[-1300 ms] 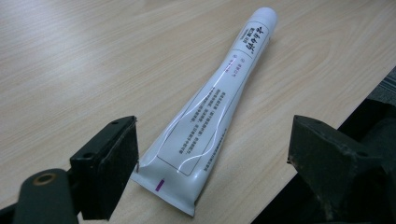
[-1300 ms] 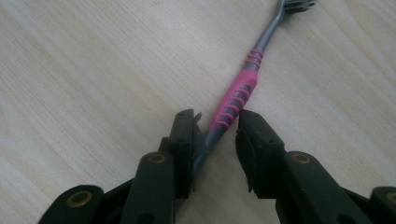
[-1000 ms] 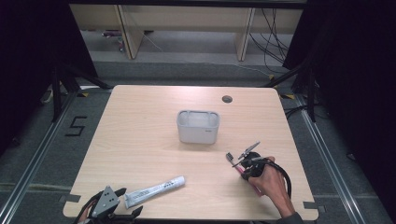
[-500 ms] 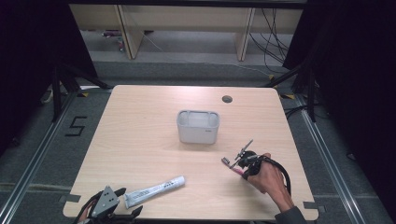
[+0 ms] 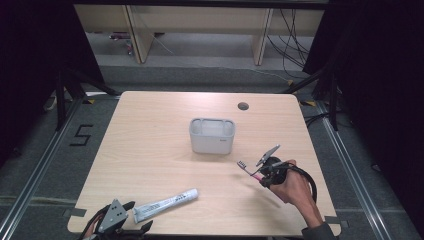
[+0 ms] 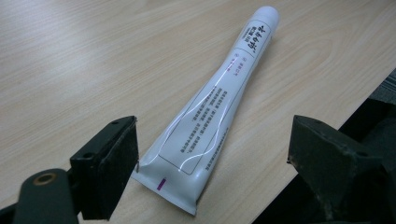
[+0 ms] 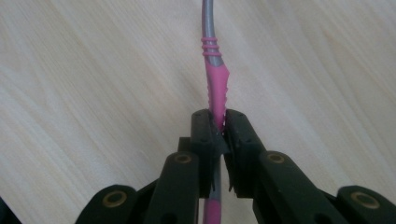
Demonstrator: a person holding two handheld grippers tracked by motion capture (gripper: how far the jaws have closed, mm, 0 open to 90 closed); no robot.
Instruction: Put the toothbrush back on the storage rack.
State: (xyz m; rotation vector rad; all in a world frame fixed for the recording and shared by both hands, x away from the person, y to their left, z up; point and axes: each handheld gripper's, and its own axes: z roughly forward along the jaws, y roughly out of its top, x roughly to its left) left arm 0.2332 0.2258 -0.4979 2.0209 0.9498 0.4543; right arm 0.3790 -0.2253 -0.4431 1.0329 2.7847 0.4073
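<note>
— So, from the high view, where does everything lie?
— The right gripper sits at the table's right side, clenched on a toothbrush whose bristled head points up-left toward the white holder. That holder stands near the middle of the table, up and left of the right hand, which is the nearer hand to it. The left gripper rests at the near left edge, by the flat end of the toothpaste tube, which runs from there up-right.
— And the left gripper view?
— Its jaws stand wide apart, released, with the tube's crimped end lying between them on the wood; the left pad is just beside the tail, the right pad well clear. The tube's long axis runs away from the gripper, cap farthest.
— The right gripper view?
— Both pads pinch the pink grip of the toothbrush handle, which runs straight ahead along the jaws; they have just been closing on it. Judging by that, carrying the brush to the holder calls for a reach up-left and tilting the handle upright.
</note>
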